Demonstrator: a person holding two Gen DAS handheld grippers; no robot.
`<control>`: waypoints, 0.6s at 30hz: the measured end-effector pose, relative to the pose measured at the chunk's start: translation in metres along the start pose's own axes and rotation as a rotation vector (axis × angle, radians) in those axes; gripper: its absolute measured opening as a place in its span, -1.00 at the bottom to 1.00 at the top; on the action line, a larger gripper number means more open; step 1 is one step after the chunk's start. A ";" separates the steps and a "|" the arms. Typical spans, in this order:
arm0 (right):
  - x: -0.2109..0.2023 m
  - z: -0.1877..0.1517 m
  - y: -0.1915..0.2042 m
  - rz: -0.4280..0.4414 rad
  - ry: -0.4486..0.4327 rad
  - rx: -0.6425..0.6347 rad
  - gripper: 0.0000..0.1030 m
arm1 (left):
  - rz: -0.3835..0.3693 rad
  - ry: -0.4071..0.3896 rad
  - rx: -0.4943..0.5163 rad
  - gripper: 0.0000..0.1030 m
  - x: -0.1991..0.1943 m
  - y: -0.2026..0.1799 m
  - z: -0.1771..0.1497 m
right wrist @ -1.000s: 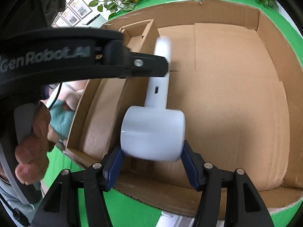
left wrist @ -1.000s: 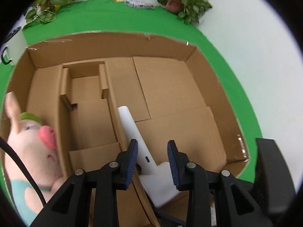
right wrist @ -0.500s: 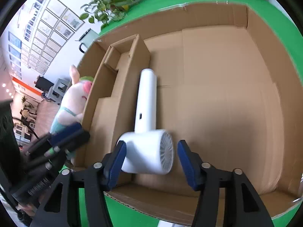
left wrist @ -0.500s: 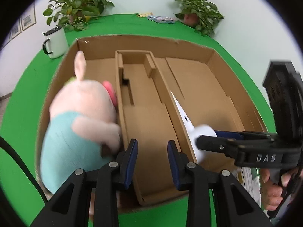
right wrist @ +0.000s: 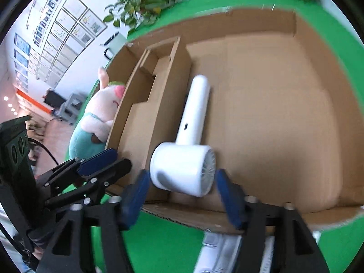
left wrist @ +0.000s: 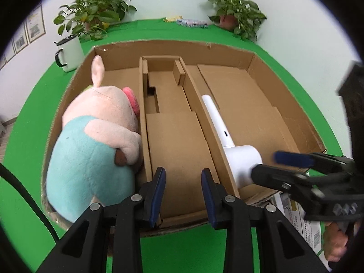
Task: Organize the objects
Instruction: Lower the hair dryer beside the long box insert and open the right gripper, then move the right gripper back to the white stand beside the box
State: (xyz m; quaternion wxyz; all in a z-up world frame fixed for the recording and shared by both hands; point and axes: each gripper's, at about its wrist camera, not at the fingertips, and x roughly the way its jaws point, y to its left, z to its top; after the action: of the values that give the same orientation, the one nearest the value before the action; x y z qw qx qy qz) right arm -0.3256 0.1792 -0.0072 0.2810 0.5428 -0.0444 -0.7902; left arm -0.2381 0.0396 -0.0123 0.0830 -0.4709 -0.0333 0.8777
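A white hair dryer [left wrist: 236,152] [right wrist: 186,157] lies in the right compartment of an open cardboard box [left wrist: 284,86] [right wrist: 295,104], against the divider. A pink pig plush in a teal shirt [left wrist: 95,132] [right wrist: 97,118] lies in the left compartment. My right gripper [right wrist: 182,195] is open just behind the dryer's head, apart from it; it also shows in the left wrist view [left wrist: 273,161]. My left gripper [left wrist: 183,191] is open and empty over the box's near edge, at the middle compartment; it shows in the right wrist view [right wrist: 104,163].
A white mug [left wrist: 68,54] stands left of the box on the green cloth [left wrist: 27,118]. Two potted plants [left wrist: 95,20] [left wrist: 236,16] stand at the back. Printed packaging [left wrist: 302,223] [right wrist: 225,252] lies beside the box's near right corner.
My right gripper let go of the hair dryer, opened wider and drew back. My left gripper moved back from over the box, bringing the whole box and the plush into view.
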 end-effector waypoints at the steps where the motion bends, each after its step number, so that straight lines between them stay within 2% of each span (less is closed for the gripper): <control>1: -0.002 -0.001 0.002 -0.027 -0.032 -0.015 0.70 | 0.022 -0.032 -0.001 -0.39 -0.007 -0.001 -0.002; 2: -0.015 -0.010 0.007 -0.081 -0.093 -0.048 0.80 | 0.049 -0.067 0.002 -0.38 -0.016 -0.003 -0.005; 3: -0.027 -0.019 0.012 -0.127 -0.145 -0.081 0.95 | 0.077 -0.097 0.006 -0.23 -0.022 -0.005 -0.006; 4: -0.042 -0.035 0.020 -0.193 -0.233 -0.136 0.98 | 0.131 -0.155 0.010 0.09 -0.033 -0.009 -0.009; 5: -0.054 -0.046 0.027 -0.230 -0.288 -0.172 0.98 | 0.174 -0.213 0.009 0.30 -0.043 -0.012 -0.014; 6: -0.064 -0.058 0.032 -0.264 -0.335 -0.207 0.98 | 0.203 -0.268 0.005 0.60 -0.054 -0.014 -0.019; 8: -0.079 -0.087 0.042 -0.313 -0.416 -0.262 0.98 | 0.237 -0.394 -0.003 0.62 -0.076 -0.020 -0.033; 10: -0.087 -0.109 0.046 -0.315 -0.448 -0.259 0.99 | 0.261 -0.433 -0.002 0.62 -0.088 -0.025 -0.044; 15: -0.096 -0.157 0.045 -0.166 -0.419 -0.238 0.98 | 0.308 -0.428 -0.015 0.62 -0.099 -0.031 -0.062; 18: -0.076 -0.175 0.050 -0.037 -0.338 -0.262 0.98 | 0.313 -0.407 -0.016 0.62 -0.098 -0.032 -0.066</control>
State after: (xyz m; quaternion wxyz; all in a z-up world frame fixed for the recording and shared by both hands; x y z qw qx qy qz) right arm -0.1320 0.2157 0.0043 0.3233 0.3619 0.0222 -0.8741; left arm -0.1263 0.0529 0.0356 -0.0661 -0.2845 0.0169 0.9562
